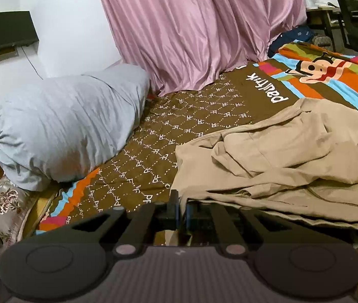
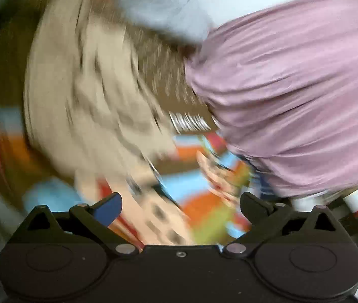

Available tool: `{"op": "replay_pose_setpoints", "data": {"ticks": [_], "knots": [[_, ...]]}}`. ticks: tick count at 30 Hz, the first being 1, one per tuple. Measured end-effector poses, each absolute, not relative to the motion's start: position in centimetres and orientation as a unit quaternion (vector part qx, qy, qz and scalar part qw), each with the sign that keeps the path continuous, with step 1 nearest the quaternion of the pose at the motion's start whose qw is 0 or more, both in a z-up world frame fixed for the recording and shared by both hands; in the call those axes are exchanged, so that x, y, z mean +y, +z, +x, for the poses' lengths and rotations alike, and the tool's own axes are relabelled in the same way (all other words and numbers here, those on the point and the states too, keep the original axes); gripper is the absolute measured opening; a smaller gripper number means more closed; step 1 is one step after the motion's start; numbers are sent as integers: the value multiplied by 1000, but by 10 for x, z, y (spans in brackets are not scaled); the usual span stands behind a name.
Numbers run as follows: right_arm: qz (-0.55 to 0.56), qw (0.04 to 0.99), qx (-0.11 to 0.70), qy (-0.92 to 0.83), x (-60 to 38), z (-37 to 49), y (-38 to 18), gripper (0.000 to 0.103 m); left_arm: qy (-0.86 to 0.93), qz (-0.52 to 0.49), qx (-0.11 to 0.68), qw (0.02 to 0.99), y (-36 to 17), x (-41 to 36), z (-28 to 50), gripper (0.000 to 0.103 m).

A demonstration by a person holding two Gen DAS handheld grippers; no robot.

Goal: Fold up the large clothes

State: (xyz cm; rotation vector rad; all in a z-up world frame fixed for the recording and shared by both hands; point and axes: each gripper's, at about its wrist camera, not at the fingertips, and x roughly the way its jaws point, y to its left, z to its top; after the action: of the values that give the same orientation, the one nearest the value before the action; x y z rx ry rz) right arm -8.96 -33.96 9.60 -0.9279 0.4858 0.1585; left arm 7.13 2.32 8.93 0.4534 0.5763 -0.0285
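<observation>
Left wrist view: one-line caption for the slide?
Left gripper shut at the near edge of a crumpled beige garment on a patterned brown bedspread.

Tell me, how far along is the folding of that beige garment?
Early, by the look of it. The beige garment lies rumpled on the patterned bedspread, with no tidy fold showing. In hand: the left gripper is shut on its near edge. The right gripper is open and holds nothing. Squaring and folding remain.

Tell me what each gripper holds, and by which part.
Left gripper: shut on the beige garment, pinching its near edge. Right gripper: open, nothing between its fingers.
</observation>
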Motion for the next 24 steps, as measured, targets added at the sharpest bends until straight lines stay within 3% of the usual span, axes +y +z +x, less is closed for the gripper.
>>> {"op": "replay_pose_setpoints", "data": {"ticks": [2,4,12,14,17,20,22,24], "knots": [[-308,908,240,153,-345,-84,112,99,-13,226,285,931,88,24,70,7],[-257,906,253,220,-339,-78,113,94,-11,228,288,930,87,23,71,7],[-376,770,320,404,-263,-60,51,57,-6,211,291,933,94,22,81,7],[-411,748,335,399,-246,-59,36,39,-11,211,285,935,95,23,81,7],[-470,728,352,353,-243,-55,14,26,-13,217,277,936,94,25,74,7],[-552,697,340,307,-256,-62,-3,20,-12,215,266,940,91,27,63,7],[-551,705,338,291,-263,-66,0,11,-9,211,260,942,89,29,57,7],[-542,720,338,270,-269,-69,8,11,-6,199,257,946,86,32,49,7]]}}
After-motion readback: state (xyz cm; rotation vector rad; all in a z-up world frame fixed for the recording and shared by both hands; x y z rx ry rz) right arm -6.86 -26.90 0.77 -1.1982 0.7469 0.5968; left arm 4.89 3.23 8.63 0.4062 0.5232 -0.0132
